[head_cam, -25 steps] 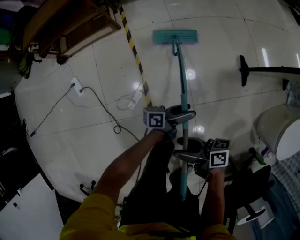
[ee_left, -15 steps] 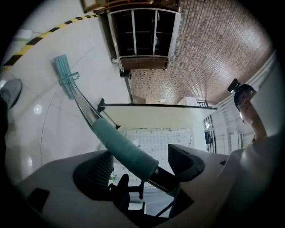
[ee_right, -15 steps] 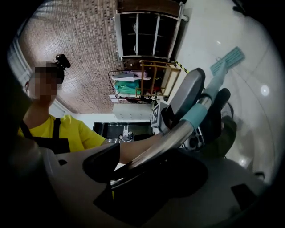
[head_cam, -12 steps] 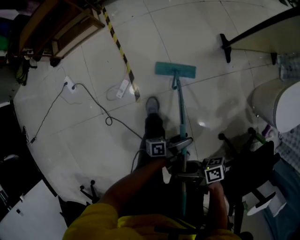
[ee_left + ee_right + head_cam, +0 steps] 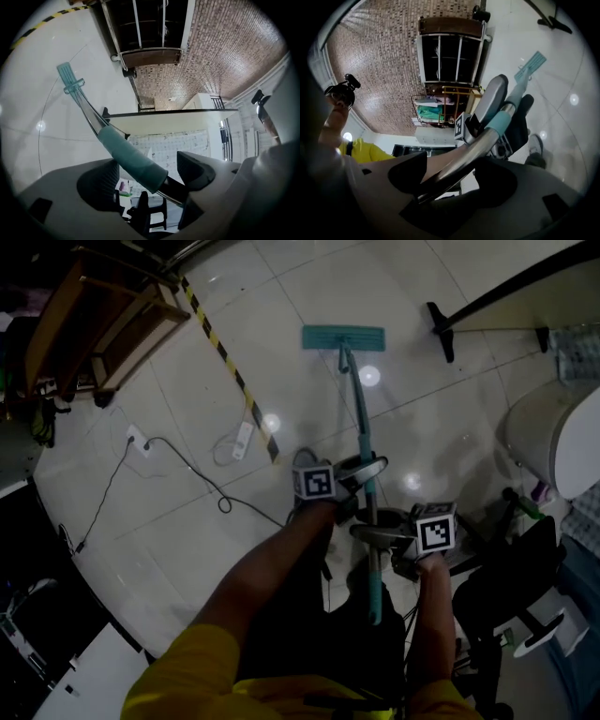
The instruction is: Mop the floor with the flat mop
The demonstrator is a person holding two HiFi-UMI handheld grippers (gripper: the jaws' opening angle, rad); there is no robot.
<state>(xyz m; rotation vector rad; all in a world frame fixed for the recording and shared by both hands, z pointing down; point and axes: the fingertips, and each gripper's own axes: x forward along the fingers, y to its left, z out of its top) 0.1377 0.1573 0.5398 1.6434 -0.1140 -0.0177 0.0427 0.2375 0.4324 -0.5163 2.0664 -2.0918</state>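
The flat mop's teal head (image 5: 343, 336) lies on the white tiled floor ahead of me, and its pole (image 5: 364, 442) runs back toward my body. My left gripper (image 5: 361, 470) is shut on the pole at the teal sleeve (image 5: 133, 157), with the mop head (image 5: 69, 79) seen far along the pole. Lower on the pole, my right gripper (image 5: 380, 535) has the bare metal handle (image 5: 464, 154) between its jaws, which are closing onto it. In the right gripper view the left gripper's marker cube (image 5: 461, 127) shows higher up the pole.
A yellow-and-black tape strip (image 5: 225, 357) crosses the floor to the left, with a power strip (image 5: 242, 440) and black cable (image 5: 202, 482) beside it. A wooden rack (image 5: 94, 324) stands far left. A white round tub (image 5: 553, 451), a black stand foot (image 5: 441, 329) and a chair (image 5: 511, 587) crowd the right.
The mop head slid back toward me, then out again away from me. Both grippers moved along with the pole and kept hold of it.
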